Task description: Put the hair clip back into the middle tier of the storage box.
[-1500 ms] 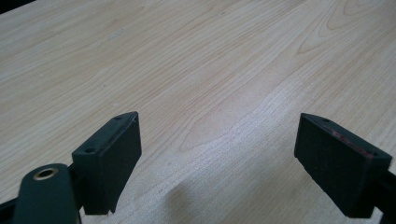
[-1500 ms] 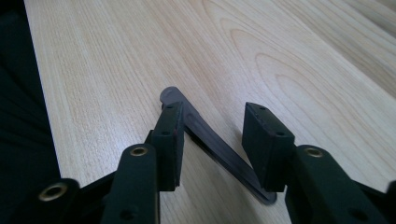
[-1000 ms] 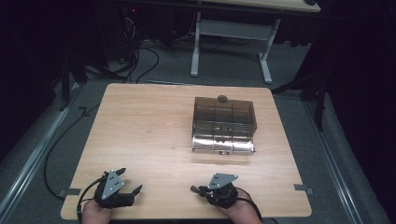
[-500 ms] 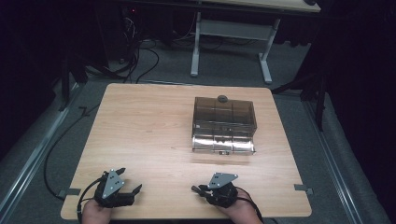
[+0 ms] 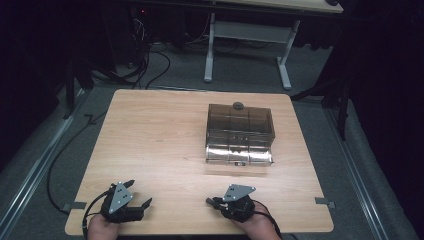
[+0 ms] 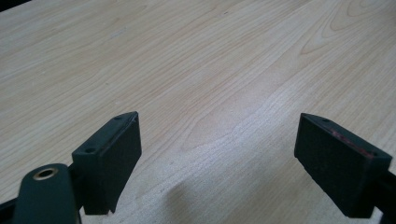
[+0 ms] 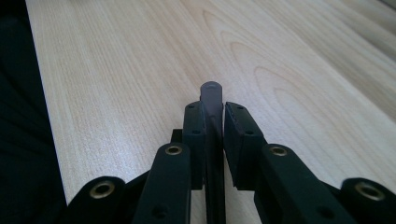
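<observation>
Down at the near edge of the tabletop (image 5: 160, 135), the person's two hands rest well apart, each with a pair of tongs lying low over the wood. The left tongs (image 5: 141, 192) are spread wide. In the left gripper view (image 6: 219, 119) the two black pads stand far apart with bare wood grain between them, and nothing is held. The right tongs (image 5: 212, 201) point toward the left tongs across the near edge. In the right gripper view (image 7: 214, 108) the pads have just been closing and are drawn almost together on a dark flat strip (image 7: 211, 91). It runs up between them, and its rounded end pokes out just past the tips. The left pad lies against it, and the right pad sits so close that hardly a sliver of gap shows. What the strip is made of cannot be told.

Farther back, right of the tabletop's middle and well apart from both tongs, stands a smoky see-through plastic box (image 5: 240, 130) with ribbed walls and a glossy front. A small dark round knob (image 5: 238, 105) sits at its far top edge
</observation>
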Tool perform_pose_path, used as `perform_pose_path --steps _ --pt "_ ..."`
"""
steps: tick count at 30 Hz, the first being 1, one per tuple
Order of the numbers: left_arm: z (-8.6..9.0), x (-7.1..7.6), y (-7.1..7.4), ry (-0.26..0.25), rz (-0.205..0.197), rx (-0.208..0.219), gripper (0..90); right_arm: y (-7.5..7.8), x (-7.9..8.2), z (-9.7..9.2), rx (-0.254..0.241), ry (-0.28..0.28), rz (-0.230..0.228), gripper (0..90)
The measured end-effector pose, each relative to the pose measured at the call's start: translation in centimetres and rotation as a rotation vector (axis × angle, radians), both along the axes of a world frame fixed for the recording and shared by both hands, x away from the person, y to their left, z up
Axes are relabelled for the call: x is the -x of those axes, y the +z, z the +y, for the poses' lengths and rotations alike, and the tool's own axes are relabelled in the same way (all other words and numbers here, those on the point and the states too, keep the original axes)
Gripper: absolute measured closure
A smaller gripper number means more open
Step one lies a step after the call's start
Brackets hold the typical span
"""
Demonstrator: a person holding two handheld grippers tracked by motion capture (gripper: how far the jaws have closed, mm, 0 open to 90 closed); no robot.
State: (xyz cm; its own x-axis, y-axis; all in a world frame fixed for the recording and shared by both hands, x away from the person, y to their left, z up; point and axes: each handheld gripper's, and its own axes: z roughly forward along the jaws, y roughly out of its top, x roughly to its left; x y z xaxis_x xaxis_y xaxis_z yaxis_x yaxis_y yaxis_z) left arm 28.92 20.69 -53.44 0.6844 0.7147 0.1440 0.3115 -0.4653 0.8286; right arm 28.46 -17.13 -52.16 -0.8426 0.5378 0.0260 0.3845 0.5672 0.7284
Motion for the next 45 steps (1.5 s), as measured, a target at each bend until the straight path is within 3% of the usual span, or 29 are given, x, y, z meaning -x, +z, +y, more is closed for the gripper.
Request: perform_pose_path --steps 16,28,37,45 --pt "0.0 -0.1 0.0 -0.013 0.008 -0.001 15.1 0.8 -0.2 -2.3 -0.018 -0.075 -0.024 79.3" --pt "0.0 -0.2 0.0 -0.022 0.015 0.002 15.1 0.6 -0.3 -3.9 -0.029 -0.141 -0.004 79.3" --pt "0.0 -0.1 0.0 -0.021 0.009 0.000 15.1 0.7 -0.2 -4.5 -0.024 -0.152 -0.012 79.3" --pt "0.0 -0.2 0.0 -0.016 0.011 0.002 15.1 0.6 -0.3 -6.4 -0.015 -0.210 -0.018 79.3"
